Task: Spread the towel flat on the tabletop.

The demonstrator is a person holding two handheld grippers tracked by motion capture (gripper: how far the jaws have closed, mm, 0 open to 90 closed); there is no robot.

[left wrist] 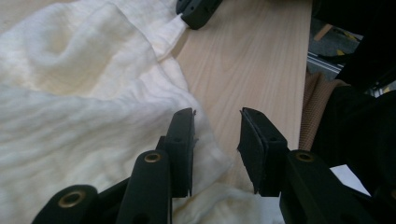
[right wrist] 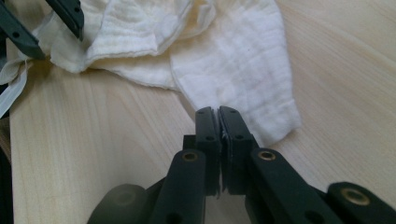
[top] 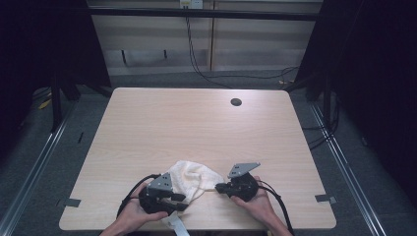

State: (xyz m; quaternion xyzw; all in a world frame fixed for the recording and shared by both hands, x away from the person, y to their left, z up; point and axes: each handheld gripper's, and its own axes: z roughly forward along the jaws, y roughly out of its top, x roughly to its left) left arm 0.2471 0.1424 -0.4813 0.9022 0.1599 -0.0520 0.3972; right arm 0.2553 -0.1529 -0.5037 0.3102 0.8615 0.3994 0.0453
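- Count: one cream cloth (top: 194, 178), two hand-held grippers, one table (top: 196, 123), two tape marks on the table's near corners, one round hole (top: 236, 102) in the tabletop near the far edge
- Cloth location: crumpled in a loose heap at the near edge of the table, between the two grippers; a white strap or label (top: 176, 225) hangs off the table edge below it
- Left gripper (left wrist: 216, 149): jaws stand partly apart, roughly one pad thickness of gap; in the left gripper view one pad lies against the edge of the cloth (left wrist: 93, 116), the other stands over bare wood; the pads do not press on the fabric
- Right gripper (right wrist: 218, 116): jaws closed pad to pad; in the right gripper view a thin corner of the cloth (right wrist: 243, 70) runs into the tips and is pinched there
- In the high view the left gripper (top: 181, 200) sits at the cloth's near-left side, the right gripper (top: 220, 187) at its right corner; each is held in a hand, with a cable trailing back
- Containers: no item in view serves as one
- Surroundings: dark curtains at both sides, cables (top: 196, 59) on the floor beyond the table, pale wall panels behind
- Obstructions: the tabletop beyond the cloth is bare wood
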